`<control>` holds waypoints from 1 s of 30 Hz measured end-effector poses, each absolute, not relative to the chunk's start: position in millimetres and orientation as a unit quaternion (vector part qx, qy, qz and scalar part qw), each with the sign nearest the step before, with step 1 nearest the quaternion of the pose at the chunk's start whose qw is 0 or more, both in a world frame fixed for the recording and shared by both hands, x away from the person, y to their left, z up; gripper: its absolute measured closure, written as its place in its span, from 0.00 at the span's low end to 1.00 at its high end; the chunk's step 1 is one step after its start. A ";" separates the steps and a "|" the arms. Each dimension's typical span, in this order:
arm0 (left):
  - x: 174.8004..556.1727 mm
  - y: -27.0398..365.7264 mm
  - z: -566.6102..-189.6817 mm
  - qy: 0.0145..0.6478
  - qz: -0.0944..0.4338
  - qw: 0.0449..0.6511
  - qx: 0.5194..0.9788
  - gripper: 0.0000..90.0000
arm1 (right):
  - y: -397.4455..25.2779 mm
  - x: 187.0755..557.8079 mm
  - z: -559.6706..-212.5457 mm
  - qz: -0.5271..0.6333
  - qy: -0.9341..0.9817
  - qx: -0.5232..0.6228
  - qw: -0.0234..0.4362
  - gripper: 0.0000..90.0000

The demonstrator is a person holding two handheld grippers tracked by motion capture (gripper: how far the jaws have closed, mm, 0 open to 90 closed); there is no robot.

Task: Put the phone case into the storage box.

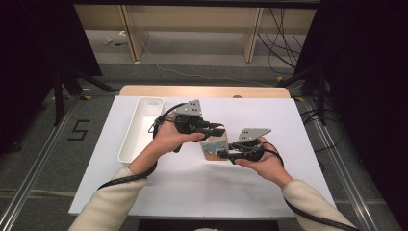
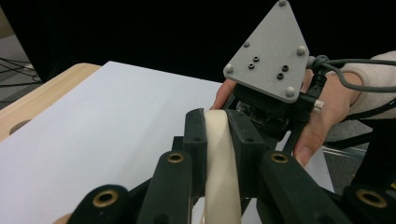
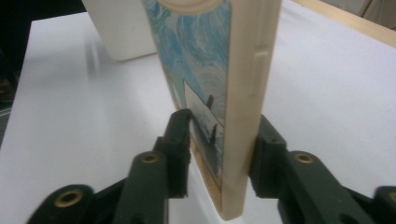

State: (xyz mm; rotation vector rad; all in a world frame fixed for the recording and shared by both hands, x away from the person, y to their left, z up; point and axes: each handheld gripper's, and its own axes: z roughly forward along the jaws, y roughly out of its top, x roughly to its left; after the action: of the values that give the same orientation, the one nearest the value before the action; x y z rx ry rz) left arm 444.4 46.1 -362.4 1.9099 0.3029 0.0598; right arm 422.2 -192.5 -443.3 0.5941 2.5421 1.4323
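A cream phone case [image 1: 214,146] with a blue swirled painting on one face is held a little above the white table top [image 1: 192,187], near its middle. My left gripper [image 1: 211,131] comes from the left and is shut on the case's upper edge. In the left gripper view the cream edge of the case [image 2: 219,163] sits clamped between the two black jaws. My right gripper [image 1: 224,154] comes from the right and is shut on the case's lower end. In the right gripper view the painted case [image 3: 219,70] stands upright between the jaws, gripper [image 3: 222,140] closed across its thickness.
A long white tray [image 1: 139,127] lies on the left part of the table, also seen as a white tray [image 3: 123,32] behind the case. The table's wooden far edge [image 1: 202,90] shows beyond the white top. Black stands and cables surround the table.
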 end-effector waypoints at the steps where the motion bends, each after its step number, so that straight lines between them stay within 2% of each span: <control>1: 444.4 46.1 -362.2 0.128 0.025 0.569 0.812 0.87 | -193.6 422.5 -443.2 0.480 0.851 0.198 0.079 0.78; 4: 444.5 46.0 -361.1 0.119 0.026 0.577 0.808 0.82 | -196.1 423.2 -442.8 0.485 0.850 0.194 0.069 0.87; 7: 444.1 46.5 -359.8 0.112 0.042 0.583 0.804 0.77 | -196.1 422.6 -442.4 0.493 0.847 0.192 0.050 0.89; 14: 441.7 48.6 -351.5 0.136 0.109 0.621 0.764 0.48 | -194.3 420.6 -439.7 0.499 0.841 0.204 0.047 0.90; 21: 440.3 50.2 -349.8 0.190 0.140 0.624 0.745 0.18 | -192.9 420.2 -437.6 0.501 0.832 0.230 0.063 0.90; 28: 439.4 43.1 -359.9 0.237 0.157 0.611 0.739 0.00 | -189.1 419.9 -437.1 0.495 0.820 0.272 0.092 0.90; 30: 438.1 39.5 -364.3 0.252 0.164 0.605 0.738 0.00 | -188.0 420.1 -436.9 0.494 0.816 0.282 0.100 0.89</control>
State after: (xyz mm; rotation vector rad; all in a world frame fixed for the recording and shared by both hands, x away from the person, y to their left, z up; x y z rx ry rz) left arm 438.1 39.5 -364.3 1.7072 0.5823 0.3788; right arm 420.1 -188.0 -436.9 0.8342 2.4120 1.4612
